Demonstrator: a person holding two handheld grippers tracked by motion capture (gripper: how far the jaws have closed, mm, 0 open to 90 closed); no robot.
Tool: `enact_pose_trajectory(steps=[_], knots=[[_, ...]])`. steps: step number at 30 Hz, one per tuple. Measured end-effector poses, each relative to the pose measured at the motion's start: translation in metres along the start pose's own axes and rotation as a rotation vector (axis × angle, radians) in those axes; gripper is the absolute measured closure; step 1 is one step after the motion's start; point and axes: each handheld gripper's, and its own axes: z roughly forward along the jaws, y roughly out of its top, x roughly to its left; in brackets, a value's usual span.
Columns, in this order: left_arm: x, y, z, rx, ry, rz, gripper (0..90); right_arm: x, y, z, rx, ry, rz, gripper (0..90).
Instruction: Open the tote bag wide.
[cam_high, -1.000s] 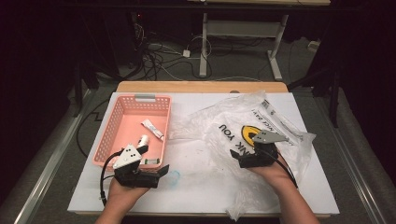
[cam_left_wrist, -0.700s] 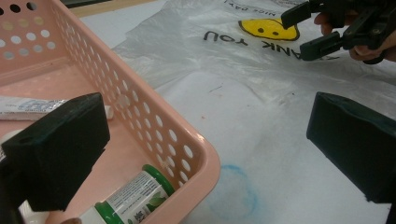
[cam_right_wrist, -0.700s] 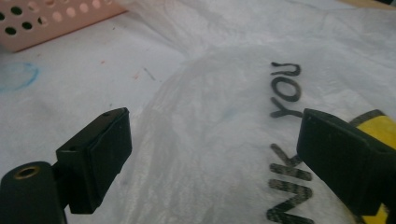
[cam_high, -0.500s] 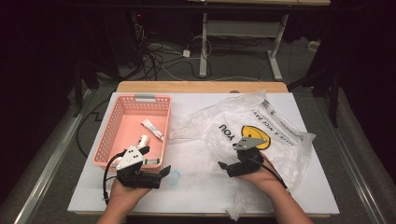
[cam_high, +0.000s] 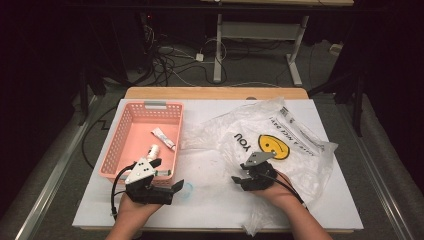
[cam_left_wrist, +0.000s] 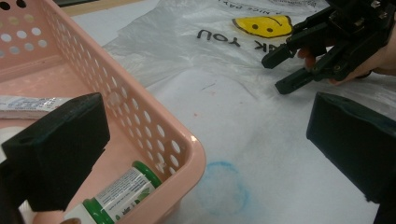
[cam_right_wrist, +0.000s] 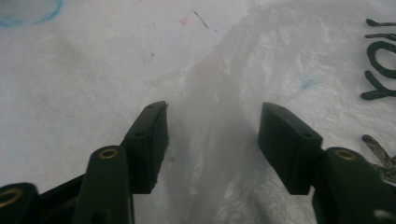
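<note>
The right gripper (cam_high: 241, 179), at lower centre of the high view, has been closing; its jaws straddle a raised fold at the bag's (cam_high: 280, 135) left edge, pads apart from it. The fold runs along the jaw gap. The left gripper (cam_high: 176, 189) rests spread wide beside the basket (cam_high: 114, 150).

In the left gripper view, the near black jaw is covering part of a green-capped bottle (cam_left_wrist: 122, 193) lying inside the pink basket (cam_left_wrist: 154, 135), and the bottom edge is cutting the bottle off. Its label print is too small to read. A white tube (cam_left_wrist: 28, 103) beyond that jaw is running behind it. In the right gripper view, the clear plastic bag (cam_right_wrist: 219, 116) between the jaws is looking blurred, and the right edge is cutting off its black lettering.
</note>
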Motion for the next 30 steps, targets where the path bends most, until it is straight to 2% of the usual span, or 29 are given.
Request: enact_pose_trajectory(steps=[6, 10, 15, 18, 21, 25, 30], knots=[[-0.001, 0.000, -0.001, 0.003, 0.004, 0.005, 0.0, -0.007, -0.004, -0.003, -0.018, 0.000, 0.043, 61.3], [0.000, -0.001, -0.002, 0.001, 0.000, 0.005, 0.0, -0.011, -0.005, -0.003, -0.025, 0.006, 0.064, 66.1], [0.002, -0.002, -0.004, 0.002, 0.000, 0.003, 0.0, -0.013, -0.005, -0.004, -0.029, 0.016, 0.088, 66.6], [0.001, -0.003, -0.007, 0.004, 0.004, 0.007, 0.0, -0.012, -0.005, -0.004, -0.029, 0.013, 0.082, 64.6], [0.001, -0.003, -0.010, -0.006, 0.010, 0.005, 0.0, -0.011, -0.004, -0.005, -0.024, 0.024, 0.065, 66.8], [0.002, -0.002, -0.009, -0.003, 0.008, 0.003, 0.0, -0.010, -0.002, -0.008, -0.037, 0.010, 0.061, 66.7], [0.001, -0.001, -0.007, 0.000, 0.004, 0.007, 0.0, -0.012, -0.001, -0.011, -0.050, 0.011, 0.088, 66.7]])
